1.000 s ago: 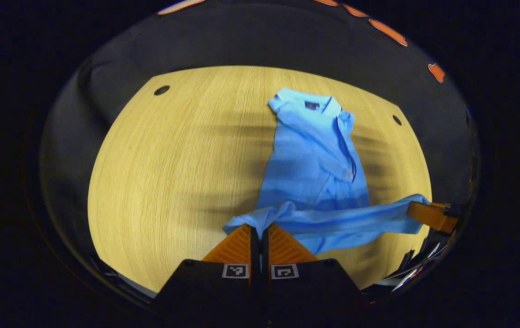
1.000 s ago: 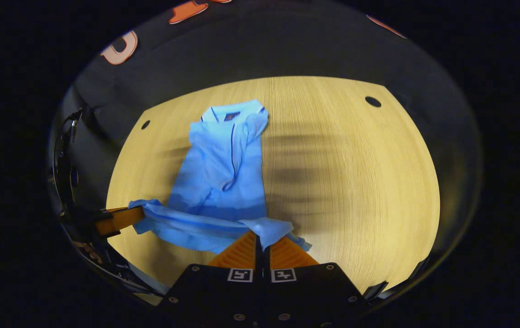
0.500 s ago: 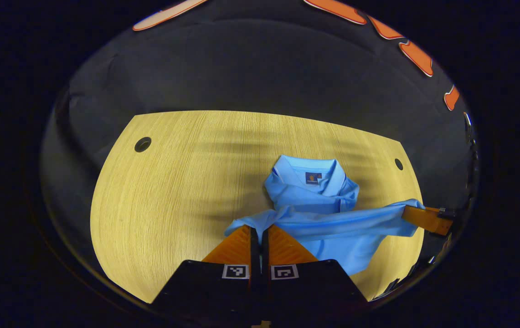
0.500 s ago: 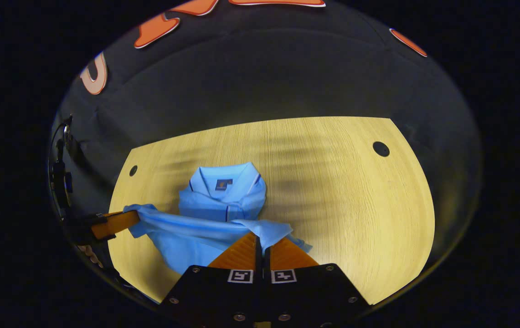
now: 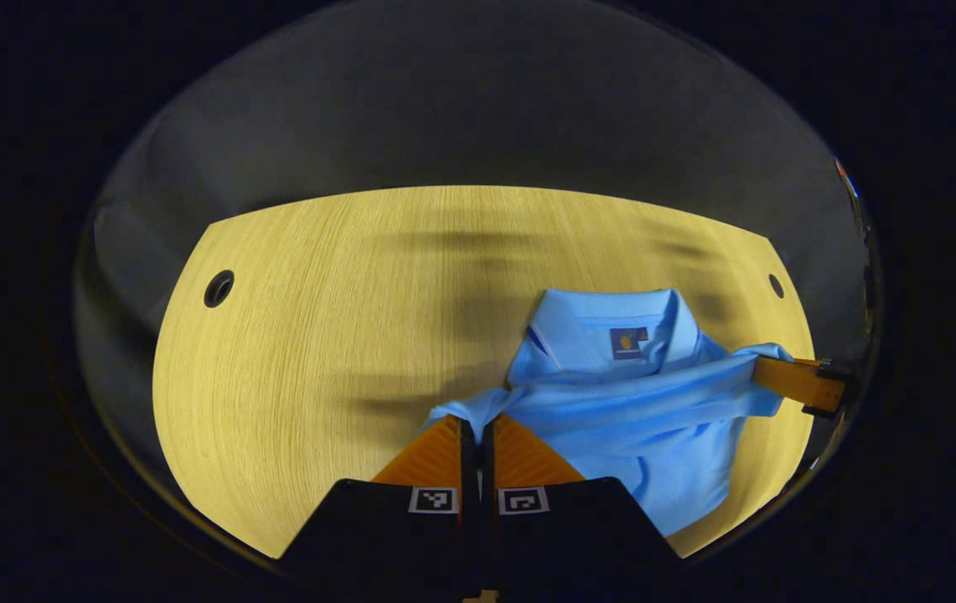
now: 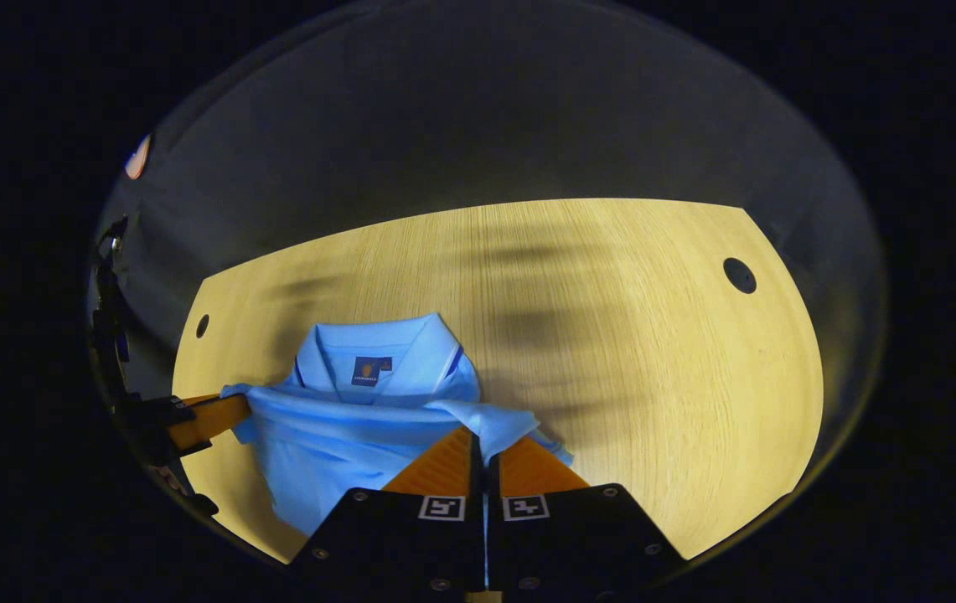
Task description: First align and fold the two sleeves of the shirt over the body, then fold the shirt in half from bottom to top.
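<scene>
Left gripper view: left gripper (image 5: 475, 423) pinching hem corner of light blue shirt (image 5: 628, 402), fingers closed on fabric. Shirt lying on wooden table (image 5: 318, 335), hem stretching just below collar (image 5: 612, 322). Right gripper (image 5: 758, 368) gripping opposite corner.

Right gripper view: right gripper (image 6: 486, 435) clamping hem corner, fingers pressing together on cloth. Shirt (image 6: 360, 419) sitting at table's (image 6: 653, 352) near left part; left gripper (image 6: 239, 408) holding far corner.

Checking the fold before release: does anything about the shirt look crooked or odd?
Nothing stands out. Left gripper and right gripper each pinch a corner of the shirt, its hem stretched fairly evenly just below the collar.
</scene>
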